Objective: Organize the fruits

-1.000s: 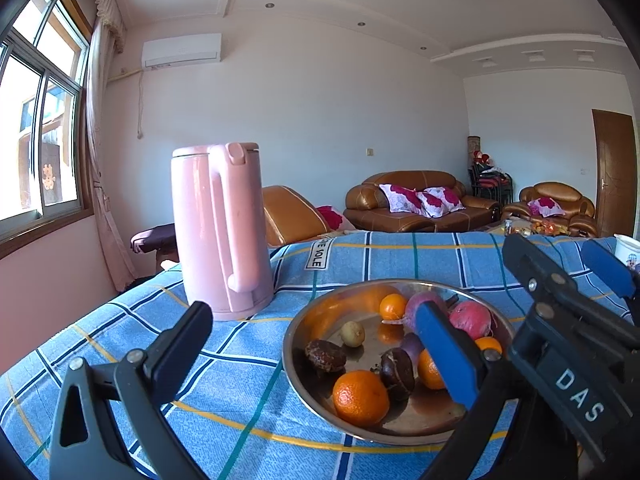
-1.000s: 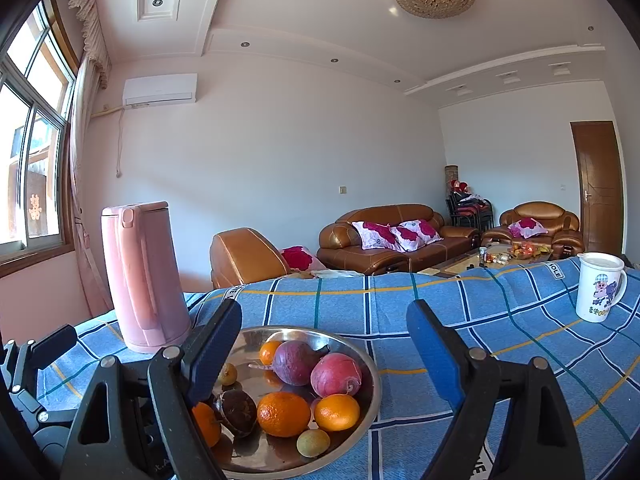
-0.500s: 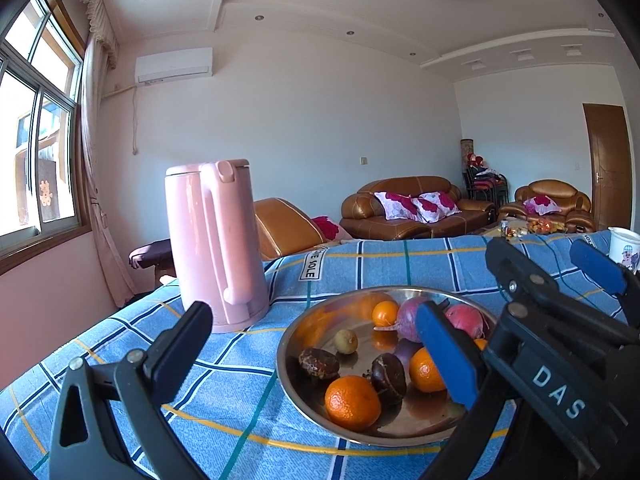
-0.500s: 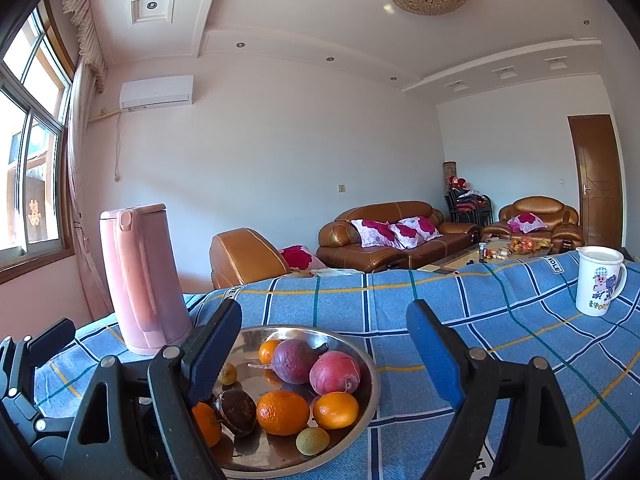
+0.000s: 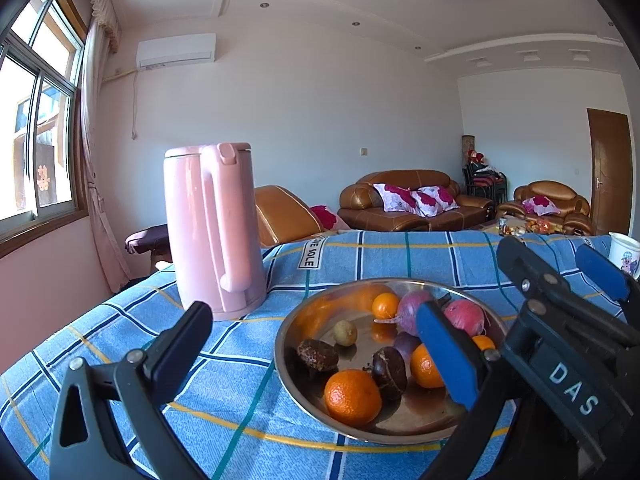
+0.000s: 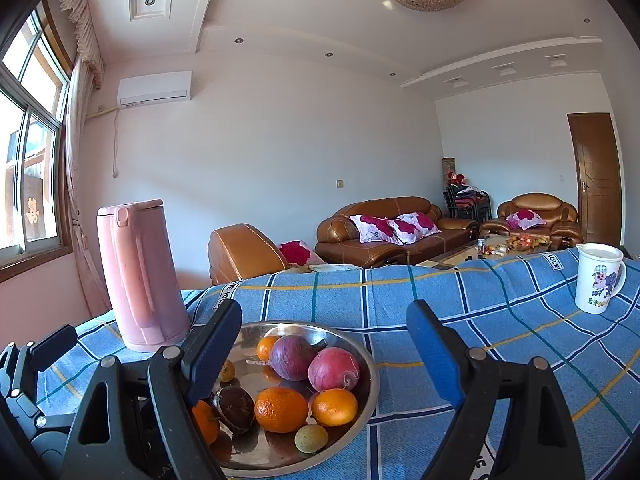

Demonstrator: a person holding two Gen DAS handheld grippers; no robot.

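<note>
A round metal bowl (image 5: 288,360) (image 6: 370,376) sits on the blue checked tablecloth and holds several fruits: oranges (image 5: 352,397) (image 6: 281,409), two red-purple fruits (image 6: 333,369), dark brown fruits (image 5: 389,367) and a small green fruit (image 6: 311,438). My left gripper (image 5: 312,348) is open and empty, just in front of the bowl's left half. My right gripper (image 6: 324,344) is open and empty, above the bowl's near side. The right gripper also shows at the right edge of the left wrist view (image 5: 560,304).
A tall pink kettle (image 5: 214,232) (image 6: 140,272) stands left of the bowl. A white printed mug (image 6: 598,278) stands at the far right of the table. Brown sofas (image 6: 396,228) are beyond the table's far edge.
Both views have tilted up slightly, so the bowl and kettle sit lower in frame. Both grippers stay open and nothing was taken hold of.
</note>
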